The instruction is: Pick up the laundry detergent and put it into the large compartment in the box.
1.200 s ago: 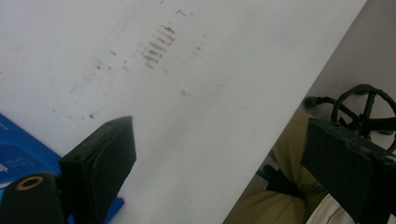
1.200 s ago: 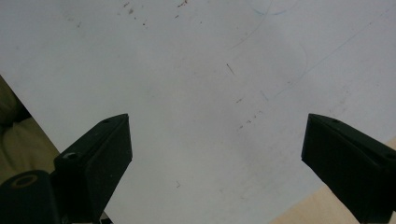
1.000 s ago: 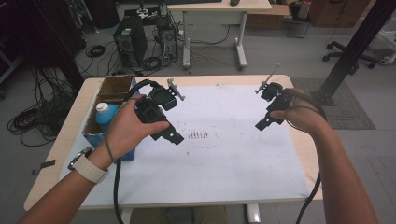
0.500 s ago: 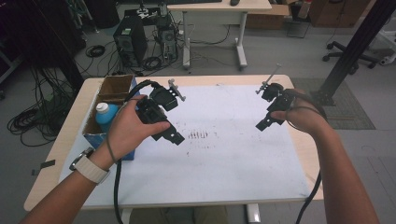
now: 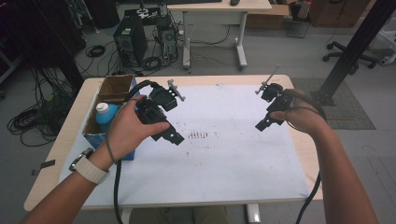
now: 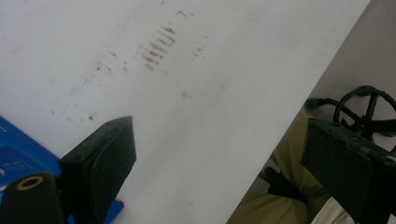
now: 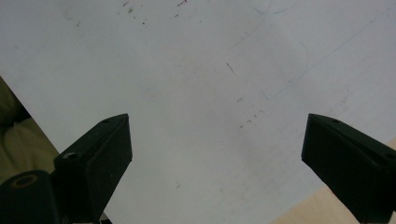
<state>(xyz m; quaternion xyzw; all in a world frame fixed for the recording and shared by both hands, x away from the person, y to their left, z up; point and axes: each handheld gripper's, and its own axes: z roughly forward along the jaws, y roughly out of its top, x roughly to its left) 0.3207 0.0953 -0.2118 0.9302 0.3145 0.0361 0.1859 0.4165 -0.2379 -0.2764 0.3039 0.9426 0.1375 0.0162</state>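
Both grippers hang over the white sheet (image 5: 219, 154) that covers the table (image 5: 56, 154), and neither has anything in it. The left gripper (image 5: 176, 138) sits above the sheet's left half, just right of the box (image 5: 109, 91) at the table's left edge; in its own view the jaws stand wide apart with only the smudged sheet between them. The right gripper (image 5: 259, 126) is well off toward the right edge, also spread wide, bare sheet between its jaws. The nearest thing to pick up is the bottle (image 5: 106, 114), blue with a white cap, standing upright in the box, just beside the left hand (image 5: 128, 128). My guess is that a reach for the bottle comes first. To do it well, I'd swing the left gripper back over the box, keep the jaws as wide as they are, come down straight so they straddle the bottle below its cap, and stay off the cardboard wall. The right gripper should stay clear or steady the box. The cable (image 5: 116, 186) trailing off the near edge could snag.
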